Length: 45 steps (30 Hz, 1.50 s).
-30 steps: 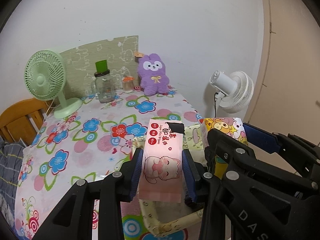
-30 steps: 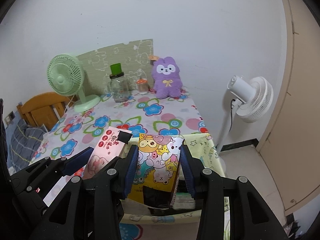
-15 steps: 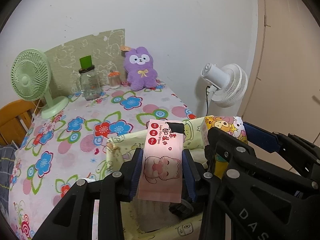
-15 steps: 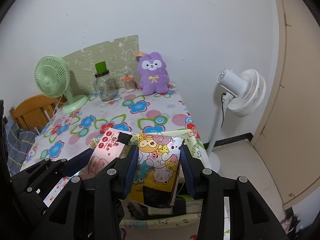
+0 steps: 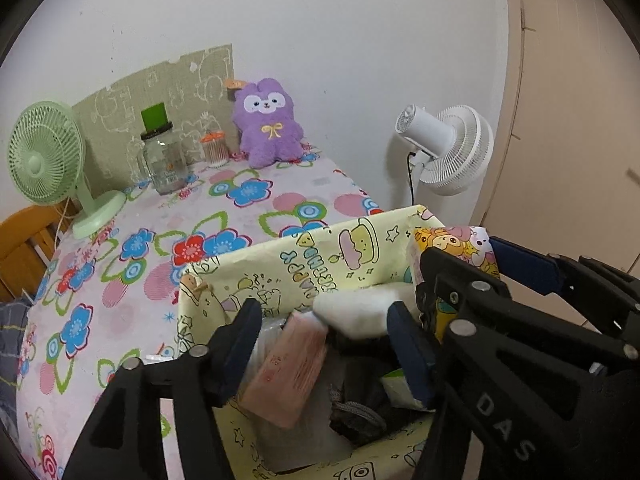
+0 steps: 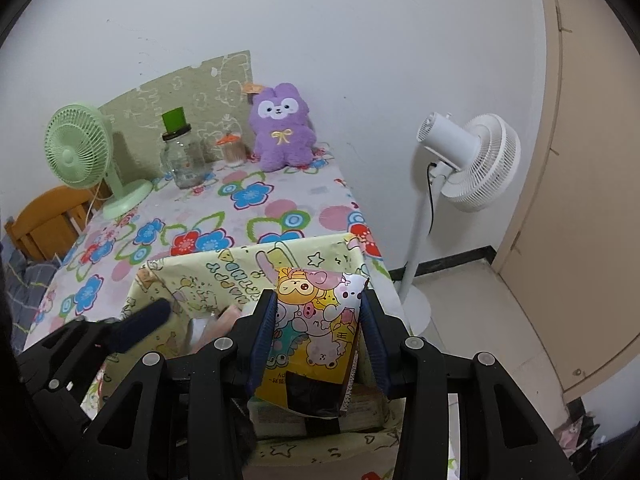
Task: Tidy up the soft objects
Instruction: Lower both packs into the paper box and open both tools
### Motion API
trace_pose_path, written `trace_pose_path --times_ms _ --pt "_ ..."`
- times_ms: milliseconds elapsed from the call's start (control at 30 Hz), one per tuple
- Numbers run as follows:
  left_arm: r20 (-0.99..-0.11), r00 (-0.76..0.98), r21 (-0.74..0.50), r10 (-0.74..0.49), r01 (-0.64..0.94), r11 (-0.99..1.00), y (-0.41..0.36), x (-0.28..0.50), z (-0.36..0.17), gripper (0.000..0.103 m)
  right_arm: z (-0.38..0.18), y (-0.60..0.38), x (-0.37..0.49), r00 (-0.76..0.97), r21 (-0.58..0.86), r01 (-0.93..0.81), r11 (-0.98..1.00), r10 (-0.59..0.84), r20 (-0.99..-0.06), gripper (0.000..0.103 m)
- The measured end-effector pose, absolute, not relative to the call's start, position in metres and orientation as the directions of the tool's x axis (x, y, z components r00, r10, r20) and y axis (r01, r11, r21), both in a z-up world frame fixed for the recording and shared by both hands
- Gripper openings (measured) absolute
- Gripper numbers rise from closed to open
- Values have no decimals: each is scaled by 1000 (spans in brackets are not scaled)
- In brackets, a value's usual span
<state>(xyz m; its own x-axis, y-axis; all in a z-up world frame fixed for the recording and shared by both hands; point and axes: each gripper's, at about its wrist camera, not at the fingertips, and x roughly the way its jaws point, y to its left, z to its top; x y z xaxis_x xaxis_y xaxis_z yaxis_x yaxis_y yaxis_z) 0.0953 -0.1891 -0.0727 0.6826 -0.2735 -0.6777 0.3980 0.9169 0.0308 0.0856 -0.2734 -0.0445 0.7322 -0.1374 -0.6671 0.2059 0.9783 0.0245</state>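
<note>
Now left gripper point(image 5: 324, 324) jaws opening, pink wipes pack point(image 5: 288, 372) released into yellow bin point(image 5: 320, 256); cartoon pack point(image 6: 316, 320) clamped by right gripper point(image 6: 318, 336). Risk: pack snagged on bin rim at 12 o'clock.

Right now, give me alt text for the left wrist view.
The left gripper is opening over a yellow cartoon-print fabric bin, the pink wipes pack loose between its fingers inside the bin. At right, the right gripper holds a yellow cartoon-print pack above the same bin.
</note>
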Motion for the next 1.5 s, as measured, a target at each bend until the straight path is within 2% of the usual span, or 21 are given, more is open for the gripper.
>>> trace_pose_path --times_ms 233,400,633,700,767,867,1500 --pt "-674 696 66 -246 389 919 -184 97 -66 88 -48 -270 95 735 40 189 981 -115 -669 45" --pt "-671 715 115 -199 366 924 -179 100 -66 88 -50 -262 103 742 58 163 985 -84 -665 45" --pt "-684 704 101 -191 351 931 -165 105 -68 92 -51 -250 109 743 73 124 990 -44 -668 49" --pt "-686 699 90 -202 357 930 -162 104 -69 95 -51 -248 109 740 79 116 990 -33 -672 55" --pt "-684 701 90 -201 355 930 -161 102 -68 96 -51 -246 108 741 91 109 990 -20 -672 68" --pt "-682 703 87 -204 355 931 -158 100 -67 98 -49 -243 105 742 92 110 990 -20 -671 72" --pt "-633 736 55 -241 352 934 -122 75 -42 103 -23 -206 78 769 35 131 991 -80 -634 77"
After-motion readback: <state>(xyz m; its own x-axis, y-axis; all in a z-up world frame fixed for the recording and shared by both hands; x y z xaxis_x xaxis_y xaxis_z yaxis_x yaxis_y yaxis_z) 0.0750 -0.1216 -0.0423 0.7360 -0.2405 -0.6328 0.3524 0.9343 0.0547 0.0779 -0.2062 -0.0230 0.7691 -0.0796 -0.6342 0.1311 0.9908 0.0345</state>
